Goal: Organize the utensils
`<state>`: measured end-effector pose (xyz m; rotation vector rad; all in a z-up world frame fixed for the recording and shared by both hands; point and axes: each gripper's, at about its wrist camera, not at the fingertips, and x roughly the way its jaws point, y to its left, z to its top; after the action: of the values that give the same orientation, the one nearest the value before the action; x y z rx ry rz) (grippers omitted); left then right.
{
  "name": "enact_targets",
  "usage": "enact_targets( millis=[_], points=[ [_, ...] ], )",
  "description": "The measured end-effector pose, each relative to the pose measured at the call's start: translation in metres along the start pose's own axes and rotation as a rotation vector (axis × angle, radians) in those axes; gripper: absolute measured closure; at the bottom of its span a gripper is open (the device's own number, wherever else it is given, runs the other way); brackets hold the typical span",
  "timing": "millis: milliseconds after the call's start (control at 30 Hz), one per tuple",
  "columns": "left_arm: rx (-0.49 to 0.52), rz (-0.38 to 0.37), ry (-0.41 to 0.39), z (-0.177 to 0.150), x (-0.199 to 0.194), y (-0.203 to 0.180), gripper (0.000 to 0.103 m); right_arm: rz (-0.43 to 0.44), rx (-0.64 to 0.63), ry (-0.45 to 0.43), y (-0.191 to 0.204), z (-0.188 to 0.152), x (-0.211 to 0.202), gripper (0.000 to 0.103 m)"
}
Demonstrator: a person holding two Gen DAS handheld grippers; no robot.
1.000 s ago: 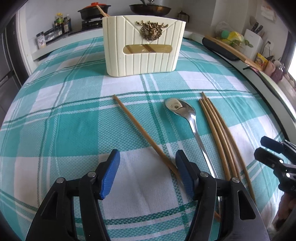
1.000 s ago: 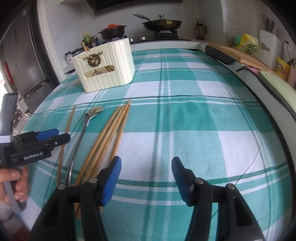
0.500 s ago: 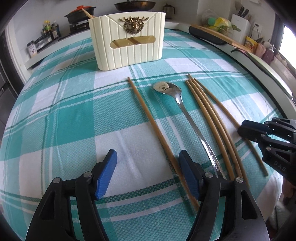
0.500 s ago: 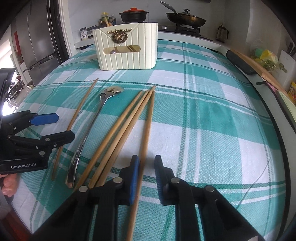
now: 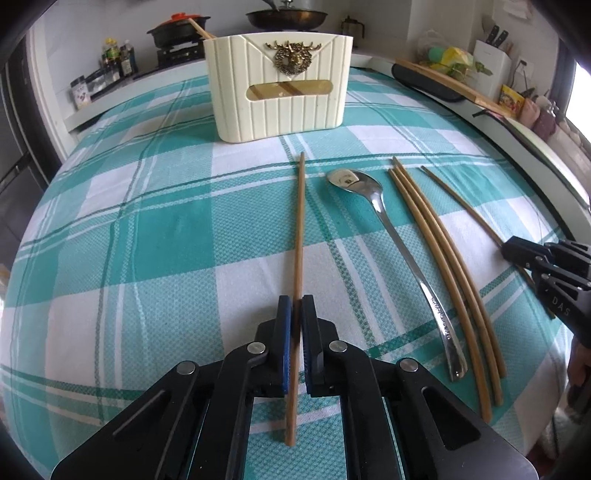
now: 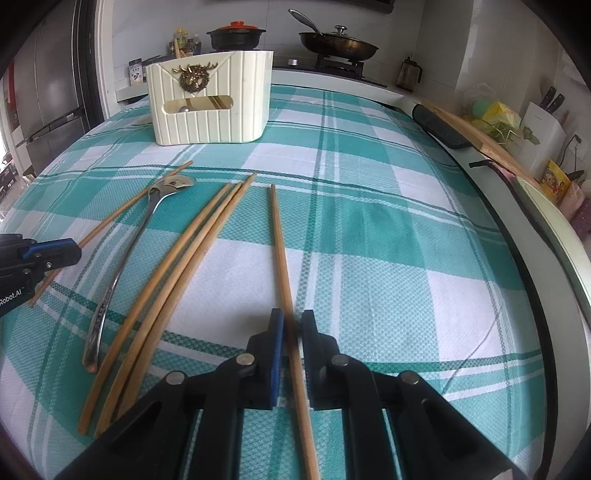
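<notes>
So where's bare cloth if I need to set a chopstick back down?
Right of the right gripper's chopstick, toward the table edge; also left of the left gripper's chopstick. Crowded between them: steel spoon, three chopsticks.

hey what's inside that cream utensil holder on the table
Through the slot in the cream holder, tan sticks, likely chopsticks, and a rounded metal piece show. One chopstick pokes above its rim. Its solid walls hide everything else inside.
</notes>
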<state>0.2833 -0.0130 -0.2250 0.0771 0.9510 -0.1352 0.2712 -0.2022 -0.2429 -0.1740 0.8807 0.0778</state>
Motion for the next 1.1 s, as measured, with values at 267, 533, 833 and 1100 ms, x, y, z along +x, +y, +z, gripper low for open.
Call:
enact_targets(
  millis=[267, 533, 833, 1100],
  points=[
    [-0.082, 0.037, 0.021, -0.024, -0.019, 0.032, 0.099, -0.054, 0.056, 0.021, -0.031, -0.013, -0.008, 0.093],
    [-0.127, 0.016, 0.004, -0.024, -0.018, 0.051, 0.034, 0.002, 0.076, -0.048, -0.030, -0.011, -0.017, 0.040],
    [-0.036, 0.059, 0.028, -0.020, -0.002, 0.047, 0.007, 0.024, 0.080, -0.007, -0.035, -0.011, 0.002, 0.038],
    [-0.037, 0.061, 0.028, -0.020, 0.001, 0.051, 0.001, 0.033, 0.099, -0.025, -0.037, -0.013, 0.004, 0.035]
  ],
)
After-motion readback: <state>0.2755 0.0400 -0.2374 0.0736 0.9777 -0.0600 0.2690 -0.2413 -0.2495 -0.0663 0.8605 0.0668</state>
